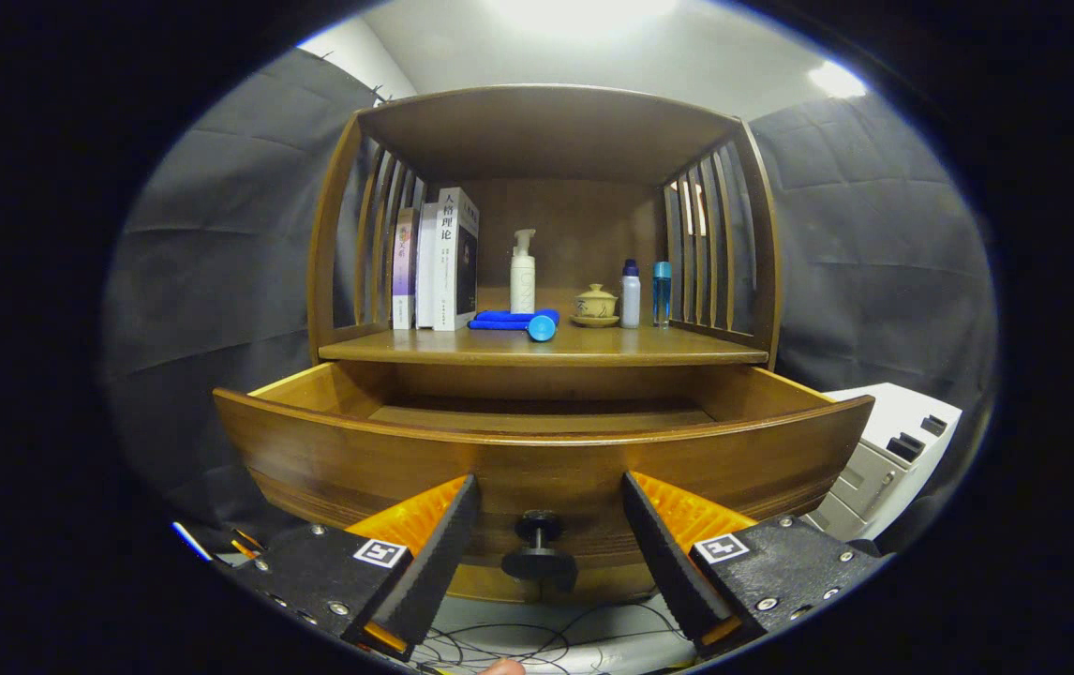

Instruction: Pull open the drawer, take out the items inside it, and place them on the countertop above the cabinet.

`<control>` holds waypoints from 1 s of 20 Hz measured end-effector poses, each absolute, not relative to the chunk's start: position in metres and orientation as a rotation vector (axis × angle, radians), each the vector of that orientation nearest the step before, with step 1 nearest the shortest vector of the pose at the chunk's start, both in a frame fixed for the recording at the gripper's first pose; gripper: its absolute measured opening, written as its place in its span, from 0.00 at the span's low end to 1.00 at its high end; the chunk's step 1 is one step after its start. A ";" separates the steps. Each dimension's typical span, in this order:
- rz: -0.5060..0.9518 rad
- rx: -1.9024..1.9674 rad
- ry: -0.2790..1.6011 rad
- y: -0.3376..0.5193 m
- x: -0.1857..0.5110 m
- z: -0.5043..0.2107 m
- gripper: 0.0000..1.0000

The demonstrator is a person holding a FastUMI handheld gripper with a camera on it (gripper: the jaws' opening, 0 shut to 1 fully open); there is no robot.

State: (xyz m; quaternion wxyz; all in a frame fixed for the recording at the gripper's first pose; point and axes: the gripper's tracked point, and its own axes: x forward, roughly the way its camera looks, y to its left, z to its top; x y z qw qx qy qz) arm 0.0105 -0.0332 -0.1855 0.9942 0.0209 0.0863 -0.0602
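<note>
Drawer [537,450]: standing pulled out of the cabinet, its curved front facing the gripper; the visible part of its floor is showing no items (the near part is hiding behind the front panel).
Knob [539,544]: sitting on the drawer front, between the two fingers and touching neither.
Gripper [546,534]: jaws are standing released, spread wide either side of the knob, grasping nothing.
Countertop [546,347]: the tabletop above the drawer is carrying three books [439,262], a white pump bottle [522,277], a blue folded cloth [514,320], a blue cap-like object [542,327], a lidded ceramic cup [595,305] and two small bottles [645,295].
Risk: judging from here, reaching into the drawer is risking a knock of the fingers on the front panel or the tabletop's edge, the gap being low; crowded goods above are risking toppling when something is being set down.
Writing: book spines are showing Chinese characters, too small for reading with confidence; square markers are sitting on the gripper.
</note>
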 end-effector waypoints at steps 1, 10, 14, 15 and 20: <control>-0.121 0.046 0.174 -0.034 0.017 -0.186 0.95; -0.114 0.051 0.191 -0.040 0.070 -0.189 0.96; -0.101 0.053 0.177 -0.045 0.092 -0.191 0.96; -0.099 0.053 0.176 -0.046 0.097 -0.191 0.96; -0.095 0.050 0.174 -0.050 0.118 -0.194 0.96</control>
